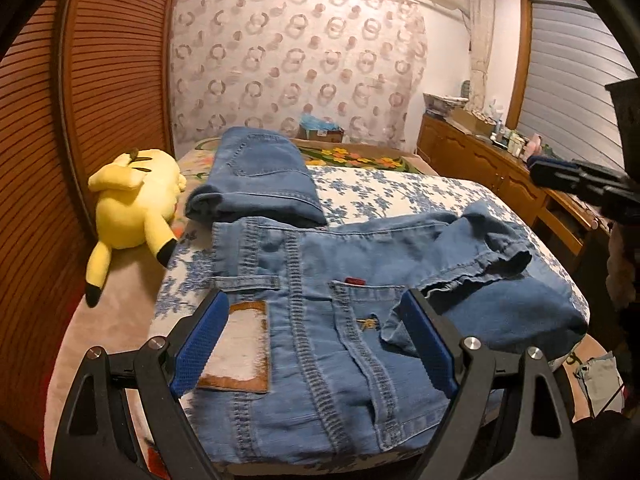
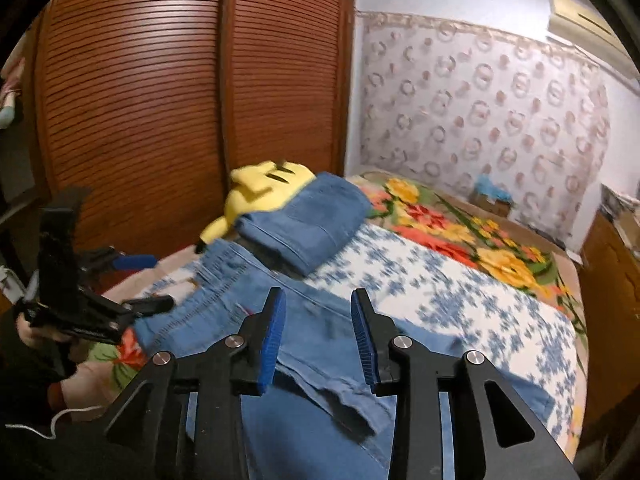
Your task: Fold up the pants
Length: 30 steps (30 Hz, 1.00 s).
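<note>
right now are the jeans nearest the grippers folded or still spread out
Partly folded: the jeans lie waistband flat on the bed, one leg doubled back loosely across them.

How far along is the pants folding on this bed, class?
Done: one folded blue denim pair lies by the yellow plush toy. In hand: nothing; the left gripper and right gripper are open over the second, unfolded blue jeans, legs rumpled to one side. Left: straighten and fold these on the flowered bedspread.
</note>
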Available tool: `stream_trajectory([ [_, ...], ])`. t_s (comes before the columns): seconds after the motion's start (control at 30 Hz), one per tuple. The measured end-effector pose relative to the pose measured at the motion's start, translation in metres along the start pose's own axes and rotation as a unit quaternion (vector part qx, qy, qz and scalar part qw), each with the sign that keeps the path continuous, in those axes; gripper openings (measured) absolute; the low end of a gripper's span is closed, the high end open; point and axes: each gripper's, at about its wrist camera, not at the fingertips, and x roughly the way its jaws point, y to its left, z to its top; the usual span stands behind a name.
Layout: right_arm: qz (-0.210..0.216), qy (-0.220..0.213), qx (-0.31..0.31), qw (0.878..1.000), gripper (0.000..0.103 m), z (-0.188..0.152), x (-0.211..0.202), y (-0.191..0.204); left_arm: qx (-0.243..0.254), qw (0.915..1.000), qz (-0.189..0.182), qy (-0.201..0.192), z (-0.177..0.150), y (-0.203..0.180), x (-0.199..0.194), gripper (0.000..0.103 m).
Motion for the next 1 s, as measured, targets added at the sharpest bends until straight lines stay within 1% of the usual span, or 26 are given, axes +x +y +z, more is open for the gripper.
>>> stream_trajectory([
  [0.03, -0.005, 0.004, 0.004, 1.000, 0.036, -0.002, 0.000, -0.001, 0.002, 1.0000, -0.002, 0.003, 0.000, -0.002, 0.003, 0.088],
  [0.13, -0.017, 0.017, 0.019, 1.000, 0.043, -0.008, -0.004, -0.001, 0.012, 0.9998, -0.010, 0.011, 0.000, -0.011, 0.011, 0.088],
  [0.17, -0.022, 0.021, 0.022, 0.999, 0.043, -0.010, -0.005, -0.001, 0.014, 0.9997, -0.012, 0.014, -0.001, -0.013, 0.013, 0.088],
  [0.3, -0.029, 0.039, 0.038, 0.998, 0.044, -0.018, -0.002, -0.001, 0.023, 0.9992, -0.019, 0.027, -0.002, -0.024, 0.024, 0.088],
  [0.5, -0.027, 0.057, 0.061, 0.996, 0.044, -0.032, 0.002, -0.002, 0.040, 0.9979, -0.034, 0.038, -0.001, -0.038, 0.036, 0.088],
  [0.87, -0.027, 0.083, 0.063, 0.994, 0.044, -0.033, 0.008, 0.001, 0.065, 0.9947, -0.057, 0.056, -0.002, -0.058, 0.051, 0.088],
  [1.0, -0.021, 0.085, 0.064, 0.994, 0.043, -0.033, 0.013, -0.001, 0.076, 0.9936, -0.057, 0.062, -0.001, -0.064, 0.058, 0.088],
])
